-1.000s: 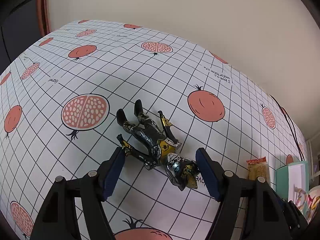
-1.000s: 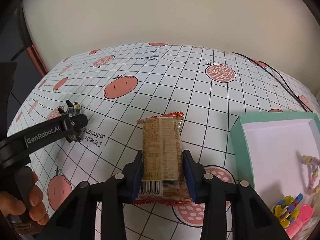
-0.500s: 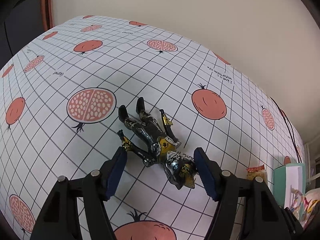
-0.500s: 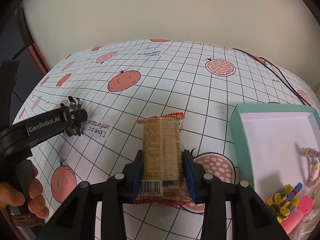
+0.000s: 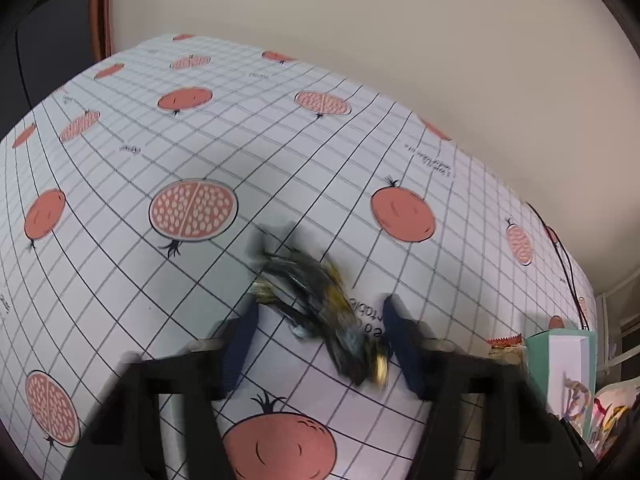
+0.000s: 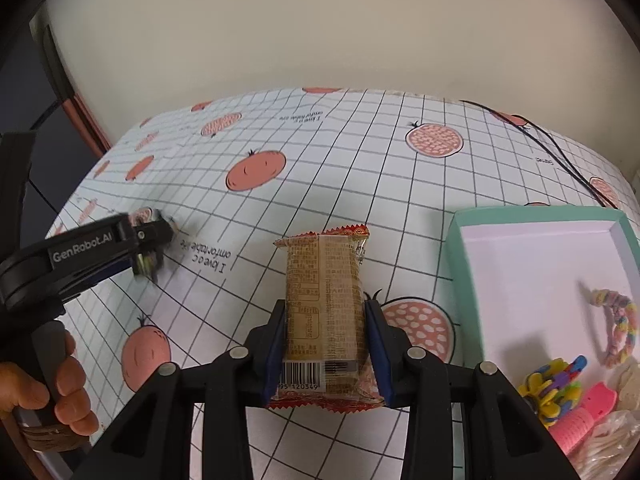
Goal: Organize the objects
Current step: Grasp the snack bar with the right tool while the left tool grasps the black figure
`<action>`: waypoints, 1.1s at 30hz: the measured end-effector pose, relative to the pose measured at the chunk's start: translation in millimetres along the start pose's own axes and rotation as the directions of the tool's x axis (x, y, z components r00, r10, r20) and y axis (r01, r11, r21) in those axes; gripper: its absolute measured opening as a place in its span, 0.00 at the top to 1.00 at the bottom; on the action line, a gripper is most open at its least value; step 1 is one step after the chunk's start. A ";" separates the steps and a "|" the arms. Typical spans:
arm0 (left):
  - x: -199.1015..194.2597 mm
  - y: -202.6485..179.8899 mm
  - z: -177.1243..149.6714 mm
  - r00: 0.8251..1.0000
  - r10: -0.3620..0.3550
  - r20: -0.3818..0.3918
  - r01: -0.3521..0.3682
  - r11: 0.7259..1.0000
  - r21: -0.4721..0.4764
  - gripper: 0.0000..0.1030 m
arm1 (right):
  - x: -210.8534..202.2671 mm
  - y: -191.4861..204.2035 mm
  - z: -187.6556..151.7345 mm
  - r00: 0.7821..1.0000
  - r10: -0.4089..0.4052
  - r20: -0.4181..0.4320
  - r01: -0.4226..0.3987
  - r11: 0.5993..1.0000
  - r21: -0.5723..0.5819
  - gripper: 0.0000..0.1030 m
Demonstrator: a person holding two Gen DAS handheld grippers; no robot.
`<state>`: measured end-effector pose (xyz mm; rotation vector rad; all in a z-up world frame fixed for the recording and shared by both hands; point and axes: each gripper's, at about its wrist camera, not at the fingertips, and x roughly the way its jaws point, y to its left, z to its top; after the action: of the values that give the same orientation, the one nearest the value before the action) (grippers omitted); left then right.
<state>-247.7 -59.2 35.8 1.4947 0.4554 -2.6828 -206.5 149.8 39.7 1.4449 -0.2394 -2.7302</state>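
**A:** What does the left wrist view show?

**B:** The left hand-held gripper [image 5: 320, 344] is spread wide, its blue pads on either side of a dark toy figure [image 5: 320, 300] with gold and silver parts. The figure is smeared by motion blur, so I cannot tell whether either pad touches it. It lies on the surface [image 5: 120, 240], which is covered by a white gridded cloth printed with red pomegranates. Printed words sit just beside the figure, but only "table" reads at all. Another line of print farther back is too small to read. At the right edge there is a teal box [image 5: 560, 344] with a snack packet's crimped end [image 5: 505, 342] just in front of it.

**A:** And the right wrist view?

**B:** The right hand-held gripper [image 6: 325, 346] is pinching a tan snack packet [image 6: 324, 300] with red zigzag ends, a blue pad pressed against each long side. The back of the packet faces up, covered in fine print I cannot read. Its barcode shows the digits "95 120349". On the cloth beyond, upside down, is "I love a comfortable life".

**A:** Anything else with writing?

**B:** The left tool's arm at the left carries "GenRobot.AI" in white, with the person's hand [image 6: 52, 384] wrapped round its handle. To the right, the teal box [image 6: 472, 280] holds a pastel rope loop [image 6: 618, 326], a multicoloured plastic toy [image 6: 554, 384] and a pink piece [image 6: 584, 416].
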 end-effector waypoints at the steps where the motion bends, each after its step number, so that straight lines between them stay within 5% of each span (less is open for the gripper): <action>1: -1.4 -2.5 0.8 1.000 -0.009 -0.011 0.009 1.000 0.001 0.70 | -2.9 -1.4 1.0 1.000 0.005 0.005 -0.005 1.000 0.003 0.62; 4: -4.4 -14.4 -2.1 1.000 -0.004 0.001 0.004 0.999 0.053 0.73 | -8.5 -5.1 2.3 1.000 0.012 0.010 -0.012 1.000 0.007 0.62; 6: -4.3 -16.9 -3.6 1.000 0.004 -0.001 -0.004 0.998 0.070 0.84 | -11.1 -8.8 1.9 1.000 0.011 0.012 -0.011 1.000 0.013 0.62; 17: -13.1 1.0 6.5 0.997 -0.080 0.010 0.080 0.997 -0.010 0.84 | -13.0 -18.7 3.8 1.000 0.008 0.008 -0.009 0.999 0.031 0.62; 24: -8.2 3.4 6.4 0.997 -0.072 -0.008 0.072 0.997 -0.006 0.60 | -13.1 -15.1 5.3 1.000 0.011 0.008 -0.011 1.000 0.017 0.62; 33: 3.5 -0.2 -1.3 0.998 -0.018 -0.053 0.020 0.999 0.034 0.48 | -13.2 -19.0 6.0 1.000 0.008 0.005 -0.008 1.000 0.025 0.62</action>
<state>-248.6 -58.3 32.2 1.5812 0.4301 -2.6848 -203.4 170.7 50.8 1.4405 -0.2806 -2.7343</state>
